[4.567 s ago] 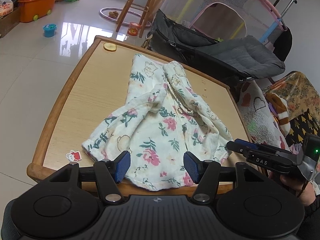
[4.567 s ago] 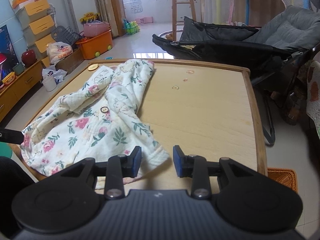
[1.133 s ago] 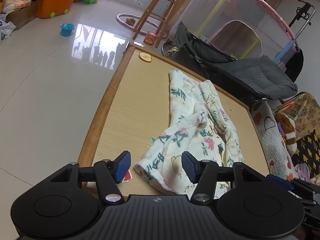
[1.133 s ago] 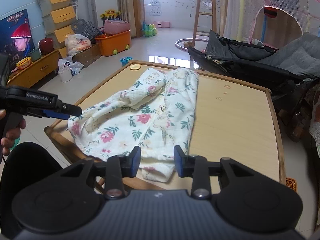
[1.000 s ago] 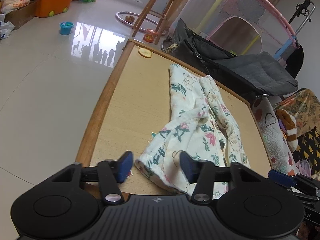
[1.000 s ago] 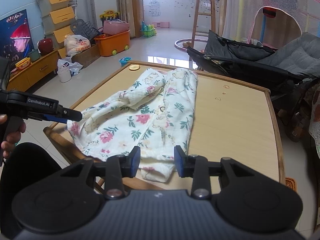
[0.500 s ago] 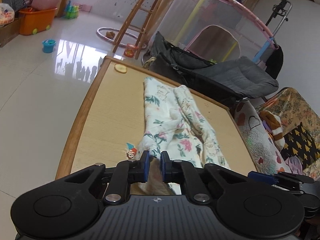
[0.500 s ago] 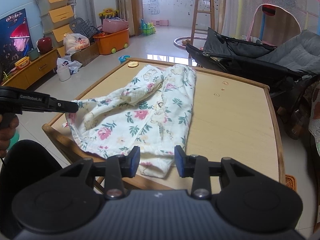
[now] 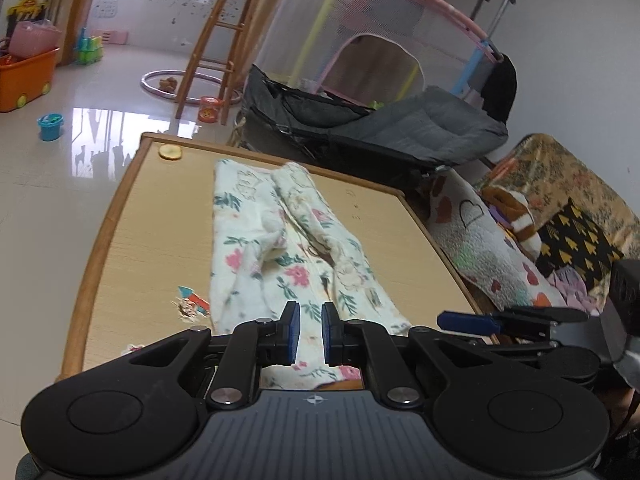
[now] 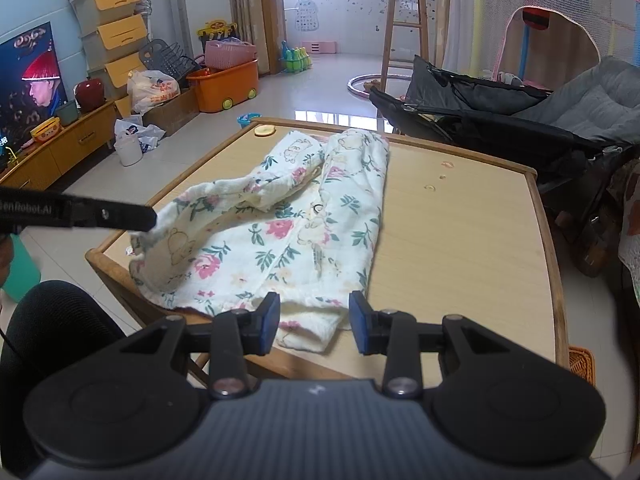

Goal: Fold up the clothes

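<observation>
Right wrist view: the floral garment (image 10: 280, 236) is lying spread on the wooden table (image 10: 460, 240), its near hem drooping over the table's near edge.
Left gripper (image 10: 150, 218): reaching in from the left side of this view, it is pinching the garment's sleeve end (image 10: 168, 236) with its fingers closed on the cloth and holding that end raised off the table.
Left wrist view: the left gripper (image 9: 311, 338) is showing its blue pads nearly together, with floral fabric filling the narrow gap between them.
Right gripper (image 10: 314, 322): it is hovering at the near hem with jaws partly apart; the fabric edge is sitting between them, yet the pads are not pressing on it.
Step in hand: the sleeve is being lifted, apparently to be folded inward across the garment's body.
Next move, as a judgement: the raised sleeve is calling for a carry toward the button line (image 10: 316, 209), then a flat release; the right gripper is likely needing either to close on the hem or to pin it, so the body does not drag.
Background: a stool (image 10: 404, 20) and a grey recliner (image 10: 560, 112) are standing beyond the table.
</observation>
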Action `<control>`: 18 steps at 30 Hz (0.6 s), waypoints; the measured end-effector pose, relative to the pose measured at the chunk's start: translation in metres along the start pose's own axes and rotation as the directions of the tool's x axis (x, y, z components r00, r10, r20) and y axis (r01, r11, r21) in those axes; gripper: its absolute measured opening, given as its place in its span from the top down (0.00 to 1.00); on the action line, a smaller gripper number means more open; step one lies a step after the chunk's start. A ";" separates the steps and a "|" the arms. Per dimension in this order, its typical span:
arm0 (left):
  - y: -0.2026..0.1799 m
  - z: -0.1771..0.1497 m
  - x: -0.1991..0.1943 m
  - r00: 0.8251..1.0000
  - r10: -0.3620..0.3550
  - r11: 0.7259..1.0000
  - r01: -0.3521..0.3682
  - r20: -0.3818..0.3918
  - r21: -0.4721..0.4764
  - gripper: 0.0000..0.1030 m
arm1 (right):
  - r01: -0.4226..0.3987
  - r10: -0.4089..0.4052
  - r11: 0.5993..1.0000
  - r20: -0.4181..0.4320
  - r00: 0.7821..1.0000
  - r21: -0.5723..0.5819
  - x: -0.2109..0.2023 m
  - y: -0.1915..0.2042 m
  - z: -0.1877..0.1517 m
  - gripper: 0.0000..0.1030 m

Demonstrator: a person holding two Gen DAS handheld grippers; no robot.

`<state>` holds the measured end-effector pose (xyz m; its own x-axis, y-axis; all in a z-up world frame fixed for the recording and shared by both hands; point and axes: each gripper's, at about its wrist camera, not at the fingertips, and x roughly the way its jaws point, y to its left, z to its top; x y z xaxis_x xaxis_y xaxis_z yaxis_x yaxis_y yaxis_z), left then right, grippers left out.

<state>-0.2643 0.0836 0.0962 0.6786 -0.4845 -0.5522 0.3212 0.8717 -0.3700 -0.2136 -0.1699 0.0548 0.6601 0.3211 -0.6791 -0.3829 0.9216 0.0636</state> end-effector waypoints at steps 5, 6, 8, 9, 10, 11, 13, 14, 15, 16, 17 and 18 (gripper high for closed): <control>-0.004 -0.001 0.000 0.998 0.063 0.998 -0.063 0.023 0.019 0.77 | -0.003 0.003 1.000 0.007 1.000 0.005 -0.003 -0.004 0.000 0.64; -0.002 0.000 -0.003 0.995 0.088 0.996 -0.088 0.037 0.014 0.73 | -0.004 0.004 1.000 0.008 1.000 0.006 -0.004 -0.005 -0.001 0.64; 0.004 0.004 -0.011 0.987 0.145 0.989 -0.145 0.063 -0.005 0.39 | -0.006 0.006 1.000 0.011 1.000 0.006 -0.005 -0.007 -0.001 0.64; 0.007 0.006 -0.015 0.982 0.176 0.984 -0.175 0.075 -0.018 0.37 | -0.008 0.008 1.000 0.012 1.000 0.007 -0.006 -0.007 -0.001 0.64; 0.010 0.008 -0.019 0.975 0.204 0.979 -0.202 0.086 -0.031 0.36 | -0.009 0.009 1.000 0.013 1.000 0.007 -0.006 -0.008 -0.001 0.64; 0.014 0.009 -0.024 0.971 0.218 0.976 -0.215 0.094 -0.040 0.35 | -0.009 0.009 1.000 0.013 1.000 0.007 -0.006 -0.009 0.000 0.64; 0.020 0.012 -0.028 0.970 0.226 0.973 -0.222 0.091 -0.055 0.34 | -0.011 0.011 1.000 0.010 1.000 0.005 -0.005 -0.011 0.000 0.64; 0.022 0.013 -0.029 0.970 0.227 0.973 -0.223 0.084 -0.060 0.34 | -0.011 0.011 1.000 0.006 1.000 0.003 -0.004 -0.011 0.000 0.64; 0.025 0.013 -0.027 0.972 0.224 0.973 -0.220 0.065 -0.063 0.34 | -0.012 0.012 1.000 0.003 1.000 0.002 -0.002 -0.011 0.000 0.64; 0.027 0.013 -0.024 0.974 0.220 0.974 -0.217 0.046 -0.065 0.34 | -0.013 0.013 1.000 0.000 1.000 -0.001 -0.002 -0.011 0.000 0.64; 0.030 0.013 -0.020 0.976 0.214 0.975 -0.212 0.029 -0.068 0.34 | -0.015 0.015 1.000 -0.002 1.000 -0.003 -0.001 -0.011 0.000 0.64; 0.033 0.012 -0.014 0.977 0.214 0.974 -0.213 0.015 -0.078 0.34 | -0.017 0.017 1.000 -0.003 1.000 -0.005 0.000 -0.011 0.000 0.64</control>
<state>-0.2552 0.1205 0.1005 0.7414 -0.2851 -0.6074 0.1173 0.9464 -0.3011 -0.2096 -0.1799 0.0545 0.6517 0.3361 -0.6799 -0.3970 0.9150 0.0717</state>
